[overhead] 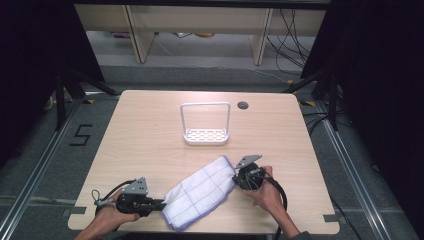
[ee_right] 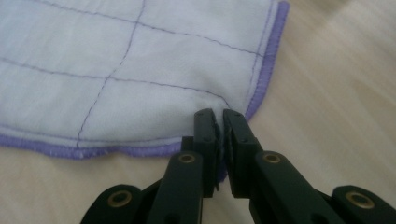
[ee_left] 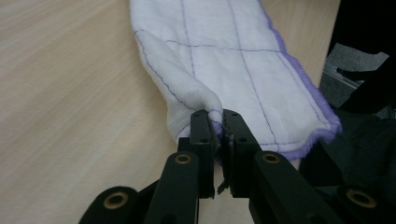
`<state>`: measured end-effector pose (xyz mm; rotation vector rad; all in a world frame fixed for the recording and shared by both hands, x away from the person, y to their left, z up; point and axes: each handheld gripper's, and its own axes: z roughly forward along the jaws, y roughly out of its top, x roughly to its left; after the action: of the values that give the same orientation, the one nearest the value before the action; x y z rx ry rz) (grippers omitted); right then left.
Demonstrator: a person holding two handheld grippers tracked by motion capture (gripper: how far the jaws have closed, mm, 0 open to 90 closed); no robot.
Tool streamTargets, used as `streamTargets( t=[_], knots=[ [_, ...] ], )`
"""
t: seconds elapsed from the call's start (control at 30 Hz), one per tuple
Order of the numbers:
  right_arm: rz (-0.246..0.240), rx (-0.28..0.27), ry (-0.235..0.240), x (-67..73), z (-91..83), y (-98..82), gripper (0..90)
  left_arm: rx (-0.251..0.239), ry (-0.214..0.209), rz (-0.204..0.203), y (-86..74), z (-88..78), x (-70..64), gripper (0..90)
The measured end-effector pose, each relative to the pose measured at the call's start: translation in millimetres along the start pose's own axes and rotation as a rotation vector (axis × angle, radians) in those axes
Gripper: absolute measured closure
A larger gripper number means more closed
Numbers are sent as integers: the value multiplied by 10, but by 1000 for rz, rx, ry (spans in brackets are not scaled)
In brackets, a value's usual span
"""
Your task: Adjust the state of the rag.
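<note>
A white cloth (overhead: 200, 192) with a purple hem and thin purple grid lines lies folded on the wooden table (overhead: 150, 135) near its front edge. My left gripper (overhead: 161, 203) is at the cloth's near-left end, shut on a pinched fold of the cloth (ee_left: 205, 100). My right gripper (overhead: 235, 176) is at the far-right corner, shut on the hemmed corner of the cloth (ee_right: 140, 84). In the left gripper view the jaws of my left gripper (ee_left: 218, 116) press cloth between them. In the right gripper view my right gripper (ee_right: 219, 115) clamps the corner.
A white wire rack (overhead: 205, 125) with a perforated base stands upright at the middle of the table, beyond the cloth. A round cable hole (overhead: 243, 105) sits near the far edge. Dark curtains and floor rails flank the table.
</note>
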<state>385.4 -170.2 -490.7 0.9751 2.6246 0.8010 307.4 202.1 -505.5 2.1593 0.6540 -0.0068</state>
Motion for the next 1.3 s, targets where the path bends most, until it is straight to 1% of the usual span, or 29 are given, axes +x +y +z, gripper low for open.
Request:
streamTargets(
  t=[0.07,0.17,0.2,0.23,0.27,0.3,0.33,0.4,0.47,0.5,0.53,0.57,0.6,0.63,0.67,0.73,0.77,0.8,0.83,0.87,0.93,1.0,1.03,1.07,1.13,1.2,1.23,1.27,1.3],
  knots=[
    [1,-3,-20,-35,43,79,853,-10,-6,-16,-21,7,-96,836],
    [-41,-7,-8,-104,84,242,854,-24,-39,-20,-20,23,-238,835],
    [-41,7,-5,-105,83,279,853,-22,-42,-4,-15,28,-273,835],
    [-62,-5,5,-118,92,328,853,-29,-52,-6,-15,49,-326,834],
    [-66,1,7,-119,117,382,853,-21,-61,5,-16,74,-365,832],
    [-77,13,13,-116,147,434,853,-13,-60,12,-16,82,-378,830],
    [-95,7,14,-122,170,452,853,-14,-75,1,-19,118,-425,827],
    [-118,37,23,-109,251,531,853,-7,-92,7,-12,159,-465,817],
    [-141,45,23,-114,313,565,851,-4,-104,11,6,183,-498,797],
    [-129,53,22,-118,345,579,845,6,-91,12,8,177,-492,781],
    [-121,49,38,-135,368,586,820,-9,-108,9,14,173,-495,737],
    [-103,37,29,-149,364,589,783,2,-102,1,12,163,-484,686],
    [-77,37,9,-149,342,586,746,-14,-100,-7,17,143,-464,638],
    [-85,16,-16,-185,323,572,686,-20,-84,-9,27,120,-442,560],
    [-53,13,-5,-194,278,557,631,-27,-73,-18,43,92,-415,493],
    [-7,-16,-29,-222,196,523,595,-56,-59,-38,72,54,-369,429],
    [8,-30,-28,-239,161,507,579,-68,-39,-32,98,14,-315,417],
    [42,-57,-36,-258,103,477,550,-67,-26,-33,120,-15,-275,394],
    [62,-73,-41,-276,59,452,532,-91,-25,-58,138,-17,-257,380],
    [82,-99,-51,-285,42,427,523,-86,-9,-52,162,-34,-224,367],
    [118,-82,-43,-297,-33,381,482,-97,2,-60,201,-34,-162,354],
    [140,-103,-53,-293,-61,343,480,-105,22,-59,257,-32,-83,345],
    [136,-112,-47,-293,-67,316,480,-107,31,-53,287,-28,-43,344],
    [144,-114,-48,-271,-63,290,479,-111,45,-68,317,-22,-18,340],
    [140,-105,-42,-253,-85,253,463,-117,63,-74,379,-11,65,338],
    [151,-109,-43,-248,-102,229,448,-127,80,-85,455,21,153,335],
    [162,-123,-46,-251,-113,220,441,-120,99,-80,515,39,231,335],
    [184,-153,-52,-252,-112,206,431,-132,103,-89,539,60,263,334],
    [186,-135,-55,-262,-141,205,422,-125,104,-94,574,83,312,334]
  ],
)
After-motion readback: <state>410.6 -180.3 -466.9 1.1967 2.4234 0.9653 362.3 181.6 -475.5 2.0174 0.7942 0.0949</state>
